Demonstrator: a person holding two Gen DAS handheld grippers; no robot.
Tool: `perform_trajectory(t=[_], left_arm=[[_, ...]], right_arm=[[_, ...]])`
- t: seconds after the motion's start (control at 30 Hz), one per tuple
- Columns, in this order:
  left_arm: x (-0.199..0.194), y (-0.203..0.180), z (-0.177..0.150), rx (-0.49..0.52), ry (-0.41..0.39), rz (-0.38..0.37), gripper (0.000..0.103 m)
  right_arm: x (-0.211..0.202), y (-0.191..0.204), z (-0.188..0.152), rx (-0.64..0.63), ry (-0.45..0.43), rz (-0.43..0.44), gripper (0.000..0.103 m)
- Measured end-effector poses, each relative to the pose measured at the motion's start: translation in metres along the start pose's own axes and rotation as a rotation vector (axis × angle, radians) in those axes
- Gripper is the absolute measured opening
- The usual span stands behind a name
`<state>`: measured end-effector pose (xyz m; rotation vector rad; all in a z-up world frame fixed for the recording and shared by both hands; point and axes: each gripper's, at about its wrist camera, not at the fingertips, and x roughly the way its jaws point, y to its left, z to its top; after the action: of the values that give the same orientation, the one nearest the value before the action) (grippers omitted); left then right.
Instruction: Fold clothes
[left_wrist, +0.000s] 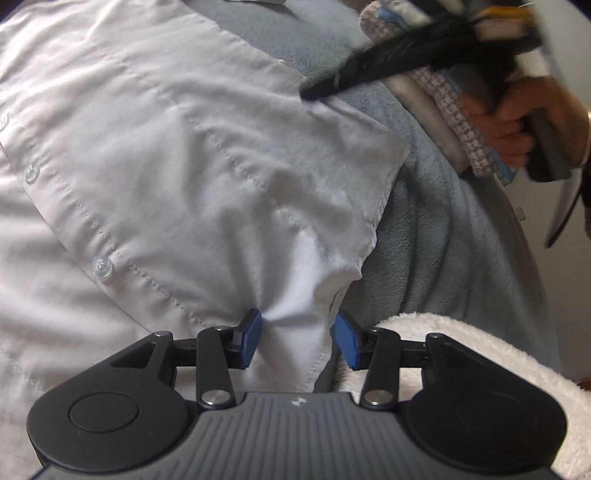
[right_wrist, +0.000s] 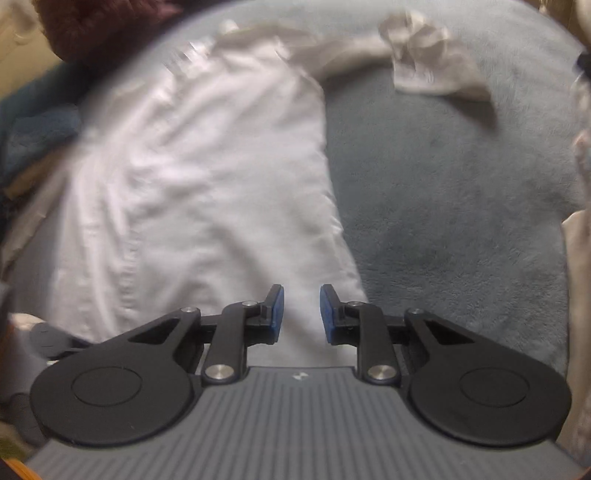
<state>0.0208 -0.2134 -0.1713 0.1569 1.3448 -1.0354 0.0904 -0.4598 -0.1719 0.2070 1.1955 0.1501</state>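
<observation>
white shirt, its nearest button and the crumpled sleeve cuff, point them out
white shirt (left_wrist: 192, 155), left wrist view, front panel
button (left_wrist: 102, 266), left wrist view, its centre
sleeve cuff (right_wrist: 428, 59), right wrist view, crumpled end

A grey-blue fleece blanket (right_wrist: 443, 206) covers what seems a bed.

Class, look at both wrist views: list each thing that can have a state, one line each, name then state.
White button-up cotton shirt: spread flat, unfolded, buttons fastened, hem bunched between the left fingers.
Shirt's long sleeve: stretched sideways, cuff crumpled.
Left gripper: open, straddling the hem.
Right gripper: open, over the shirt's edge.
Grey-blue fleece blanket: spread under the shirt.
</observation>
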Motion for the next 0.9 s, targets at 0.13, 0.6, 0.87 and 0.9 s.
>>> perform_trajectory(t=[0.13,0.6,0.87,0.9], left_arm=[[0.001,0.007,0.002,-0.046,0.014,-0.031,0.047],[-0.059,0.050,0.037,-0.175,-0.075,-0.067,0.045],[-0.076,0.112,0.118,-0.218,-0.276,0.061,0.044],[-0.075,0.117,0.129,-0.221,-0.296,0.077,0.044]], right_arm=[[-0.008,-0.018,0.019,0.140,0.017,-0.032,0.018],[0.018,-0.032,0.170,0.392,-0.163,0.030,0.020],[0.018,-0.067,0.233,0.408,-0.153,-0.208,0.037],[0.016,-0.072,0.235,0.410,-0.135,-0.230,0.044]])
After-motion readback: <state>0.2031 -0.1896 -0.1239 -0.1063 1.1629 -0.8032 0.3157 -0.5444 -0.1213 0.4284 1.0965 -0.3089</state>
